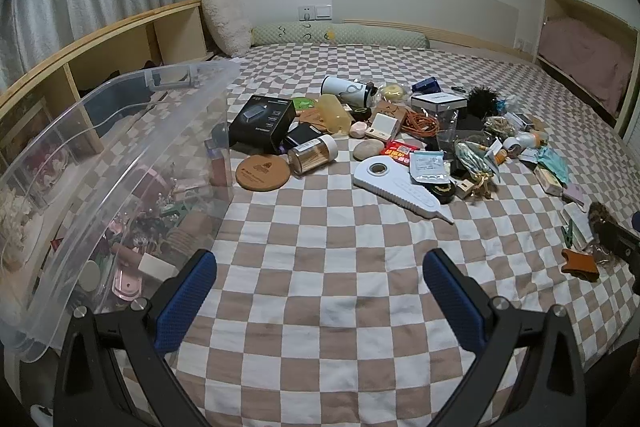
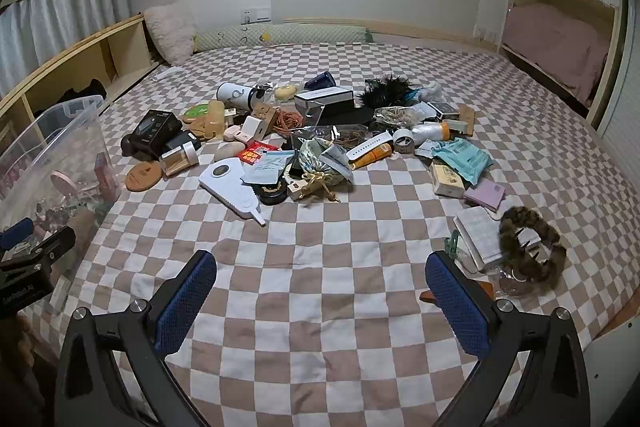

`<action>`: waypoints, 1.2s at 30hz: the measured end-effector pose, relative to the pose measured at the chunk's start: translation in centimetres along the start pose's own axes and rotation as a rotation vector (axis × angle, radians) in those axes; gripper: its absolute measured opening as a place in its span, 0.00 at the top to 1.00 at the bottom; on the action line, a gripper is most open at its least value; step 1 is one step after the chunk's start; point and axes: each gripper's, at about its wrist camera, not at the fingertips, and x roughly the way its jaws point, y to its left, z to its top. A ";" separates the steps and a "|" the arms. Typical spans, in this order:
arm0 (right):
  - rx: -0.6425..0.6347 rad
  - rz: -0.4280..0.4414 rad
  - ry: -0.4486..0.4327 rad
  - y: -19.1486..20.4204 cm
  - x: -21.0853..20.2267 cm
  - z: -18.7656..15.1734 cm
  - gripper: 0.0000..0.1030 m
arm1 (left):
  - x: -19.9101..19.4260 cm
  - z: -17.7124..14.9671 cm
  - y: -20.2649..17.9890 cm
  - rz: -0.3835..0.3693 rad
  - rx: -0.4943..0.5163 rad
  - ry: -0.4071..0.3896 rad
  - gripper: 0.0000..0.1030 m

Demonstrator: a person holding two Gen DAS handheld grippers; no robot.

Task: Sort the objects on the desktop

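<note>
Far left I have the clear plastic bin, already holding a fair layer of small stuff, pinkish cases and cork-looking rounds among it, so I judge some sorting is done. My left gripper hovers over bare checkered bedspread just beside the bin, tongs spread wide, nothing between the pads. Moving right, the main pile is well ahead of both grippers and looks mostly untouched: cork coaster, black box, jar of toothpicks, smooth stone, white flat tool with a round hole, white tumbler lying on its side, orange cord, clear acrylic box, black feathery thing. Right of that, in the right wrist view: orange tube, tape roll, teal packet, lilac notepad. My right gripper is also spread wide and empty, over bare bedspread, with a small book, a brown furry hair clip and a green clip just beside its right finger. I'd say well under halfway; dozens of items are left out, nearest pickups on the right side.
</note>
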 end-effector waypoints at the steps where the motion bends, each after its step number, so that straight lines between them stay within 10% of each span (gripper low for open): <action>1: 0.001 0.001 0.001 0.0 0.0 0.0 0.00 | -0.1 0.0 0.0 0.001 0.000 0.000 0.00; 36: -0.006 -0.012 -0.004 0.6 0.0 -0.2 0.00 | -0.1 0.3 0.4 0.011 0.006 0.006 0.00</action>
